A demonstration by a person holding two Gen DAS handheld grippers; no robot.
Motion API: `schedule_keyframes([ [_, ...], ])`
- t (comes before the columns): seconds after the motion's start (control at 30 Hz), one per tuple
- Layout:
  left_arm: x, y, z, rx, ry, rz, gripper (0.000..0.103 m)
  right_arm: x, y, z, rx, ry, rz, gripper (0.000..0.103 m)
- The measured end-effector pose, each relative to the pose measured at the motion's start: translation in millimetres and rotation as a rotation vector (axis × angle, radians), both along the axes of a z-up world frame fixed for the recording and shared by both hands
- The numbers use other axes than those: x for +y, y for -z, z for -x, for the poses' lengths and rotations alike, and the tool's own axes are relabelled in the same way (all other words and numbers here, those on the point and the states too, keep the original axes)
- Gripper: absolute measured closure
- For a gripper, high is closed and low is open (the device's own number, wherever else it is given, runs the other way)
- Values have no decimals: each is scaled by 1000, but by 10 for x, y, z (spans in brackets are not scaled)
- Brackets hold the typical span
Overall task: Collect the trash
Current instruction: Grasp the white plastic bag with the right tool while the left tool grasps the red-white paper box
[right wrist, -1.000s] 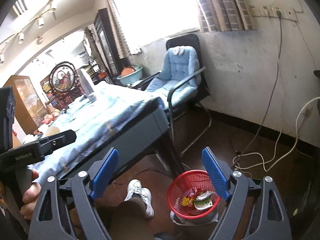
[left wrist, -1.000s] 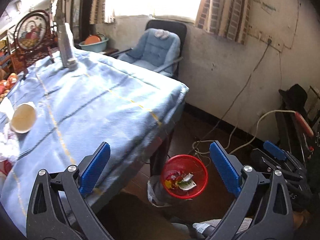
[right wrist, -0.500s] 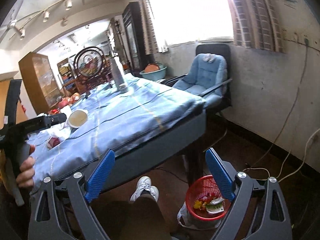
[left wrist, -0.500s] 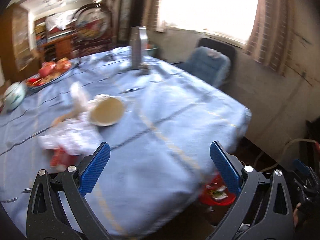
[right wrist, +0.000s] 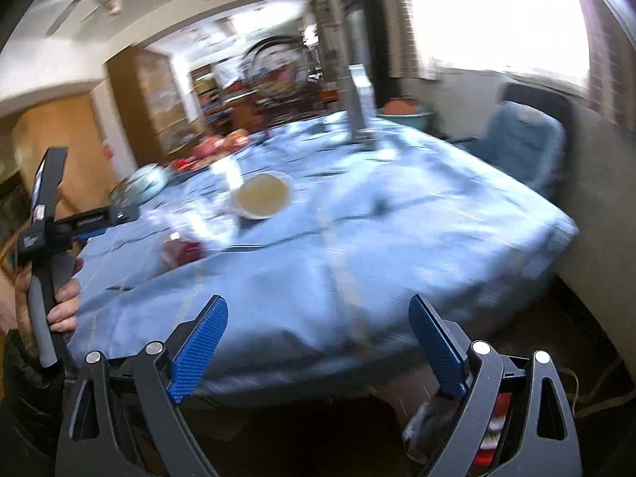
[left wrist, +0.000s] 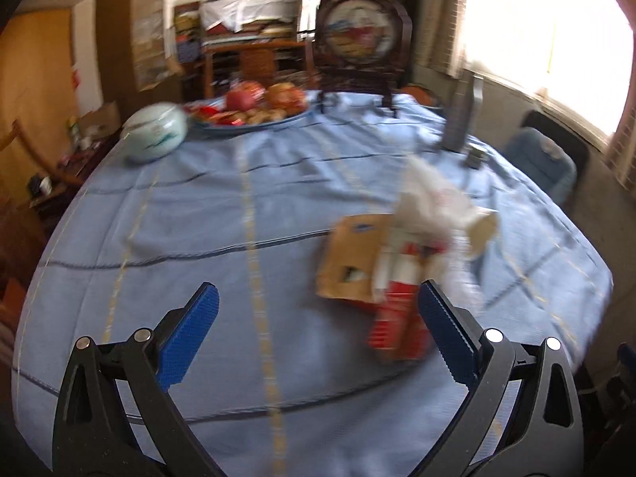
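Blue-clothed surface under both cameras, blurred in both views.

Left tongs spread wide, blue pads well apart, nothing gripped, hovering over the near edge of the cloth. Right pad just beside the red carton at 4 o'clock of the view; touching or not cannot be told through the blur.

Right tongs also spread wide and empty, only cloth and dark floor seen between the pads. Left-hand tool visible at 9 o'clock of the right view, held by a hand around a grey grip.

Trash pile lying at 3 to 4 o'clock of the left view: brown cardboard piece, red carton, crumpled white paper and a tipped paper cup, bunched together. Same cup seen mouth-on near centre of the right view.

Farther out, at 11 o'clock, a pale round lidded pot; at 12, a blue tray of red fruit and snacks; behind it a round framed ornament on a dark stand. At 2 o'clock, a tall grey upright object, a blue-cushioned chair and a bright window. Wooden shelves and cupboards along the back wall.
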State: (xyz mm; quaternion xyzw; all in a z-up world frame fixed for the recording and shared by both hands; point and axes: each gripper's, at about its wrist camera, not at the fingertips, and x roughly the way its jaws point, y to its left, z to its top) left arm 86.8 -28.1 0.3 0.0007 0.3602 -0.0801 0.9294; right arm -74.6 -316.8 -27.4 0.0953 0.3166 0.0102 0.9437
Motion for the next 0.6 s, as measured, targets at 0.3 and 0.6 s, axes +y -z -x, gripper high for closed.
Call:
schedule_keyframes([
  [0.3, 483, 305, -168, 101, -56, 158, 7, 915, -5, -857, 35, -198, 82, 14],
  [0.6, 630, 347, -192, 129, -40, 317, 7, 1189, 104, -1528, 90, -218, 52, 42],
])
